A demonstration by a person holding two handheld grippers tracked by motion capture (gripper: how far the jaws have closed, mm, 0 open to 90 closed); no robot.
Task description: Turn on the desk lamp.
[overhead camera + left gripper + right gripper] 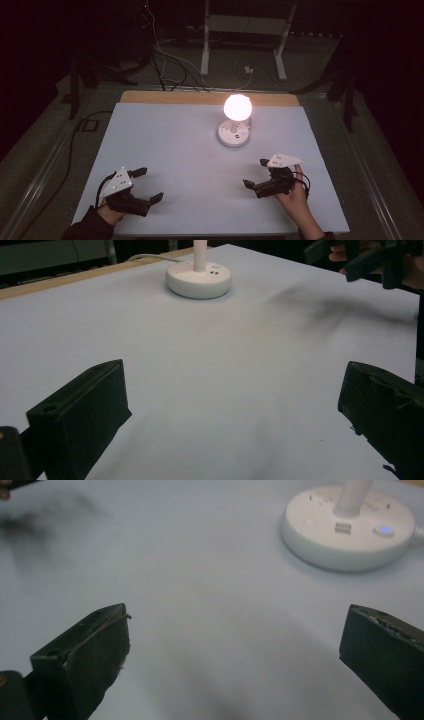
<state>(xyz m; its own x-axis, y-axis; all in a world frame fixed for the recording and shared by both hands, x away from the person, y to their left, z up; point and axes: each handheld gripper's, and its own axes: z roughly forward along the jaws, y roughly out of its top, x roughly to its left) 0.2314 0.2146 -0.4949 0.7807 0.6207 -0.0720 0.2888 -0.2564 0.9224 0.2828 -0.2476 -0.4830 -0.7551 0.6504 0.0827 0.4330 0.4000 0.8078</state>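
Observation:
A white lamp with a glowing round bulb [237,107] stands on a round white base [233,134] at the middle back of the white table top [190,150]. My left gripper [150,184] hovers near the front left edge, open and holding nothing. My right gripper [255,173] sits at the front right, in front of the lamp, also open and holding nothing. In the left gripper view, the lamp base [199,279] lies far ahead between the wide-apart jaws. In the right gripper view, the lamp base [347,530] is at the upper right, with a small blue light [384,529] on it.
A wooden strip [210,98] borders the table's far edge. The lamp's cord [150,258] runs off the back. Cables and a white desk frame [245,40] occupy the dark floor behind. The right gripper [372,260] appears at the top right of the left gripper view.

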